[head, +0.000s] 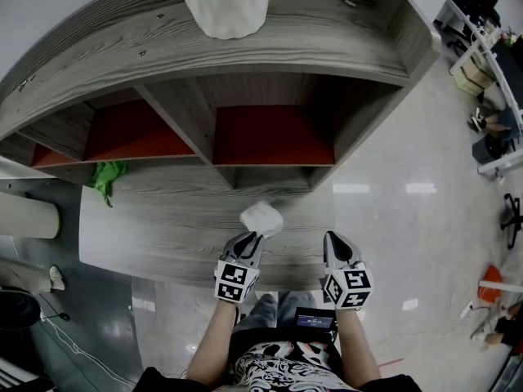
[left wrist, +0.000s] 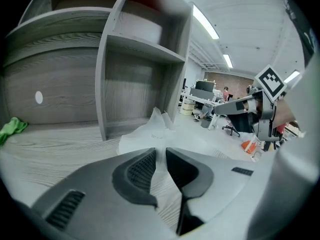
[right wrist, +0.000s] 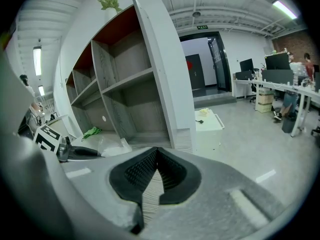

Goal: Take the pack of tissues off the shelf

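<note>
Head view shows the shelf (head: 327,51). The compartments you can see hold nothing. Below and in front of it runs the bench (head: 155,227), in grey wood grain. The pack (head: 261,218) lies on that bench, outside the compartments and just ahead of your left gripper (head: 248,240).

Left gripper view confirms this. Its jaws stand slightly apart, with wood grain visible through most of the gap. The pack's wrapper sits right at the tips, but the pads do not pinch it. Finding: the left gripper is released and the pack rests on its own. Your right gripper (head: 336,240) hovers beside the left, apart from the pack. Its jaws are clenched tip to tip with nothing between them.

Assessment: the removal looks all but complete, and the step in hand is letting go. The next move calls for drawing the left gripper straight back, clear of the wrapper. That way the thin film is not snagged and the pack is not dragged toward the bench edge. The right gripper needs no action.
</note>
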`<state>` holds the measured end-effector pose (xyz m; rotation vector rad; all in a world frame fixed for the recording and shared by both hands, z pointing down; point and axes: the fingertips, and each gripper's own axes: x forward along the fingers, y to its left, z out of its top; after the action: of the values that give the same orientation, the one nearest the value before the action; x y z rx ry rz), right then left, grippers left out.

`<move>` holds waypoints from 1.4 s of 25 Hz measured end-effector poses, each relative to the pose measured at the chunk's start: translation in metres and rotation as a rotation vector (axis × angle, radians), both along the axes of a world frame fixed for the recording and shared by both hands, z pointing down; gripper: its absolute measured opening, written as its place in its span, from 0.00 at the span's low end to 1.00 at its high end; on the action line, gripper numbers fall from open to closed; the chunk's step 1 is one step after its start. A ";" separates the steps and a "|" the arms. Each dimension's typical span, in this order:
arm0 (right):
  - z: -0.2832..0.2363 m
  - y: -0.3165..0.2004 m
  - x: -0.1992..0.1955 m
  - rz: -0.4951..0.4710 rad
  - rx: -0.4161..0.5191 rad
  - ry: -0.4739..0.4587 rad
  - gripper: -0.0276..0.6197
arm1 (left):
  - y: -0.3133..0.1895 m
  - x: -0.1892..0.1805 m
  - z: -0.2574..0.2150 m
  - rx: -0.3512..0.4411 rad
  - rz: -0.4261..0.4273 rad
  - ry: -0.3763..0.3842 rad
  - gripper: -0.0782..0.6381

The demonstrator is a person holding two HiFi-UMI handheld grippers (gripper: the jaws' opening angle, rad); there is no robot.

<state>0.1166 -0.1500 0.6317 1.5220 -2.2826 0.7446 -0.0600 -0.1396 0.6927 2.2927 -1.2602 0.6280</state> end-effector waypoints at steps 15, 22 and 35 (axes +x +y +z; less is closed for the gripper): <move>0.001 0.003 -0.002 0.006 0.001 -0.008 0.05 | 0.010 0.005 0.008 -0.064 0.018 0.047 0.24; 0.000 0.003 -0.003 0.007 0.003 -0.008 0.05 | 0.018 0.006 0.018 -0.132 0.032 0.066 0.27; -0.006 -0.002 -0.002 0.005 0.019 -0.005 0.05 | 0.007 0.009 0.001 -0.075 0.035 0.067 0.33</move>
<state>0.1143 -0.1520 0.6252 1.5362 -2.2967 0.7317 -0.0506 -0.1323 0.6935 2.2594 -1.1491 0.5948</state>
